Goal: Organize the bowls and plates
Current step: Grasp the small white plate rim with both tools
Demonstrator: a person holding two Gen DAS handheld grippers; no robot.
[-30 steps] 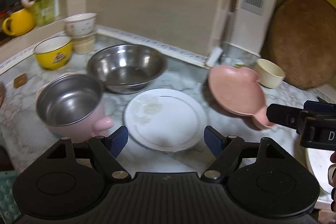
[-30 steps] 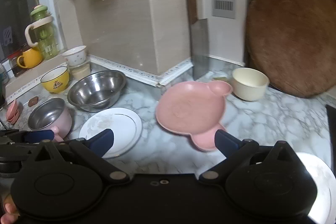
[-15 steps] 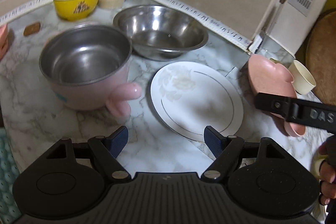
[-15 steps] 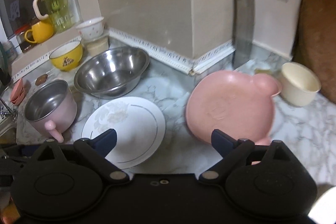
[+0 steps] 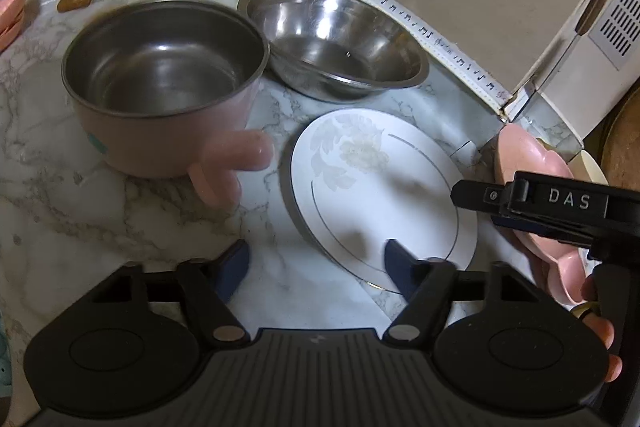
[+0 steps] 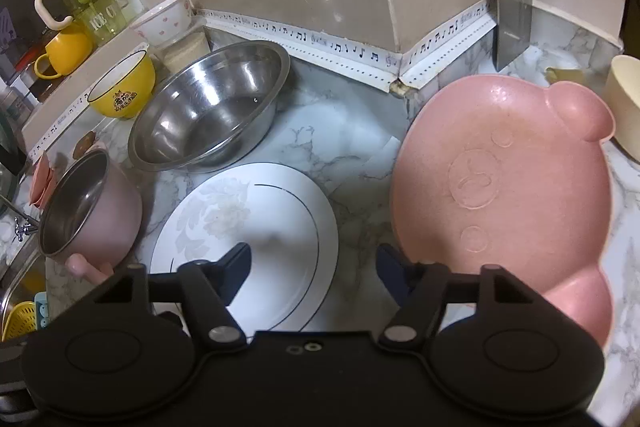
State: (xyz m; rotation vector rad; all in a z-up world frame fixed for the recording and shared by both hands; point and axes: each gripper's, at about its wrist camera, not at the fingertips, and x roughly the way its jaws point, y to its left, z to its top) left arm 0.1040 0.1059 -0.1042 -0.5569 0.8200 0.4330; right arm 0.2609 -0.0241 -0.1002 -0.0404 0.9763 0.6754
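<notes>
I've got the left tool spread wide with nothing in it, hovering at the near rim of the white plate, which lies flat on the marble desk. My right tool looks spread too, though whether it bears on the pink pig plate beside it, I can't tell. The pink pot and steel bowl sit just beyond. Risk, I reckon: that plate lies flush, so a finger could skid over the rim and shove it into the pot's handle.
</notes>
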